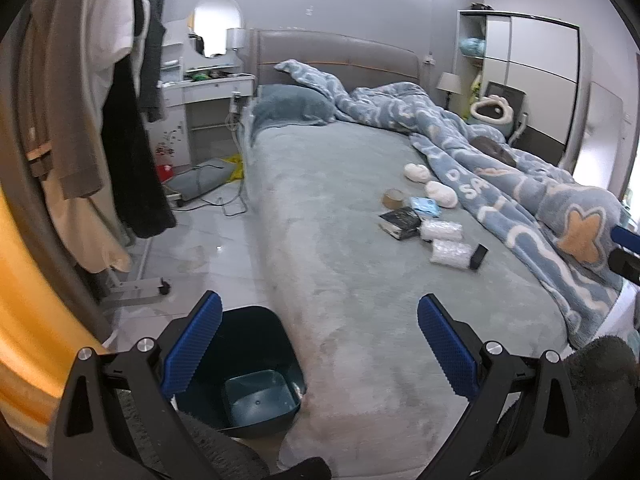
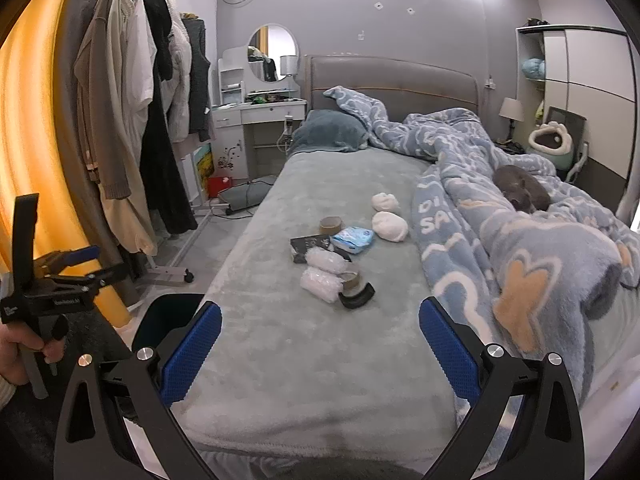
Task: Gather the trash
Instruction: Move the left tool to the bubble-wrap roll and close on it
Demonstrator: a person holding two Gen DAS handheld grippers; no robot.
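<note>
Nearest the lens, the right gripper (image 2: 320, 344) stands released, its 2 blue pads wide apart and holding nothing; we read the left gripper (image 1: 319, 342) the same way, spread and empty above the dark trash bin (image 1: 256, 372), which sits on the floor touching the bed (image 1: 340, 280) edge at 7 o'clock. The trash lies in a cluster on the grey cover at 12 o'clock from the right gripper: 2 bubble-wrap rolls (image 2: 322, 272), 2 crumpled white wads (image 2: 389, 227), a blue-and-white tissue pack (image 2: 353, 239), 2 tape rolls (image 2: 332, 224) and a dark packet (image 2: 308, 246). We judge all of it light. The bubble wrap will be soft, springy and somewhat slippery, so we would clamp a roll across its middle. The wads should crush easily; pinch them at the centre. A grey cat (image 2: 520, 192) sleeps on the quilt (image 2: 532, 248) at 2 o'clock, well apart.
</note>
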